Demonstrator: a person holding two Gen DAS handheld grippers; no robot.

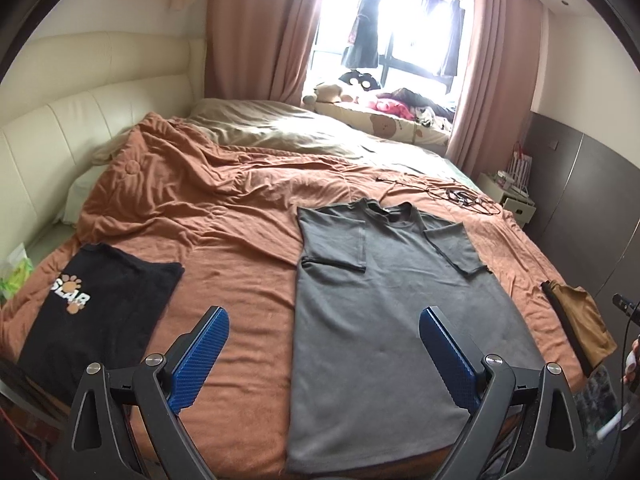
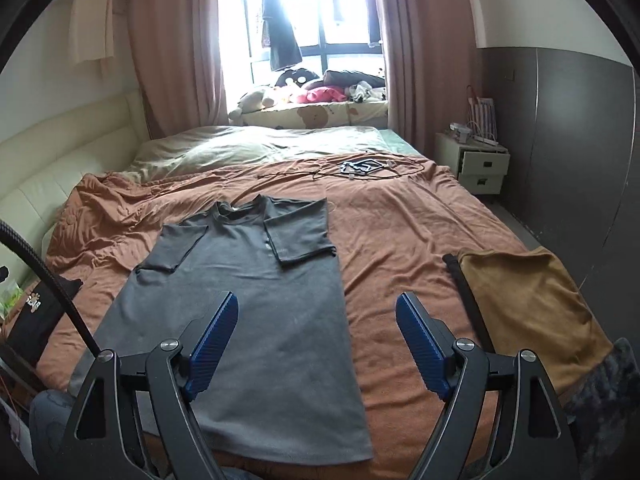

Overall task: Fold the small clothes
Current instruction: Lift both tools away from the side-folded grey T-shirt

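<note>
- both grippers, left and right, spread wide, grasping nothing, poised above the near hem.
- orange bed cover underneath.
- grey t-shirt flat in the middle, sleeves already tucked inward.
- black shirt folded at left, tan cloth at right.
- best pinching both hem corners evenly, lifting together, laying hem to collar, avoiding wrinkles.
</note>
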